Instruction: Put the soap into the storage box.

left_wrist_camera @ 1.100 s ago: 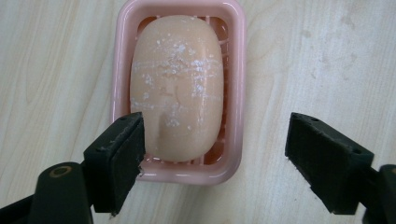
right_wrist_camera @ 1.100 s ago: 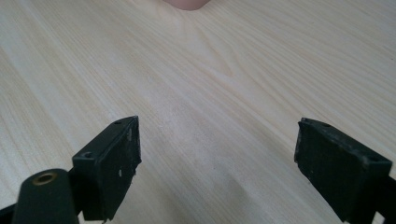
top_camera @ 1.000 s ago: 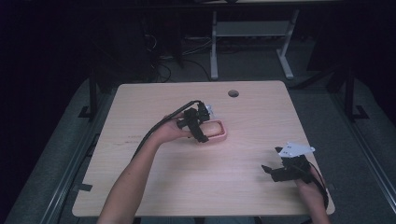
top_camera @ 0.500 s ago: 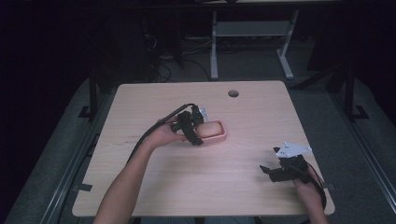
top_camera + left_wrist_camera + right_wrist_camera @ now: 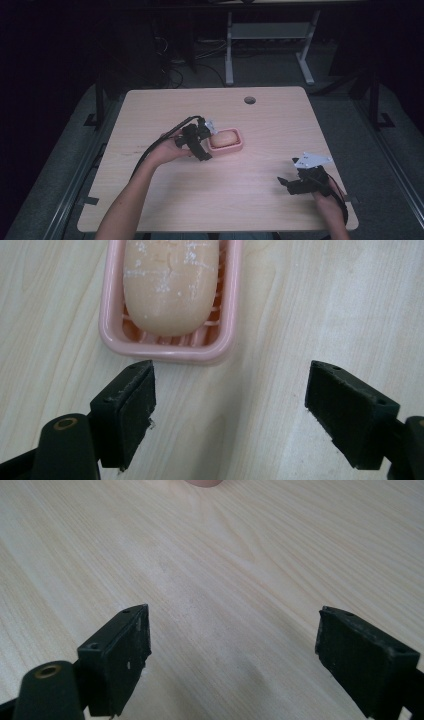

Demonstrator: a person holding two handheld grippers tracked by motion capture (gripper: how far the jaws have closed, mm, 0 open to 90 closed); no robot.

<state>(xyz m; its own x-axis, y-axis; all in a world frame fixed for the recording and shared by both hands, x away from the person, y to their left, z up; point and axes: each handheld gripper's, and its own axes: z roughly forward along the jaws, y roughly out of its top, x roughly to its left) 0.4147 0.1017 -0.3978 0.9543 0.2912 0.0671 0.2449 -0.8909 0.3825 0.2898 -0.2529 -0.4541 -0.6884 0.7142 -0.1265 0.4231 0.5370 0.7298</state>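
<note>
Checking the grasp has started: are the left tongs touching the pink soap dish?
Apart. The left gripper view shows bare table between the open left tongs and the pink plastic soap dish.

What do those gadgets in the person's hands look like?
Both are black. The left gripper trails a black cable; the right gripper carries a grey three-cornered plate on top. Each has two blocky black jaws with small screw holes. The forearms are bare, with no sleeves.

Light wood table point(image 5: 260, 200), round hole point(image 5: 249, 100) near far edge; pink soap dish point(image 5: 240, 141) mid-table.
</note>
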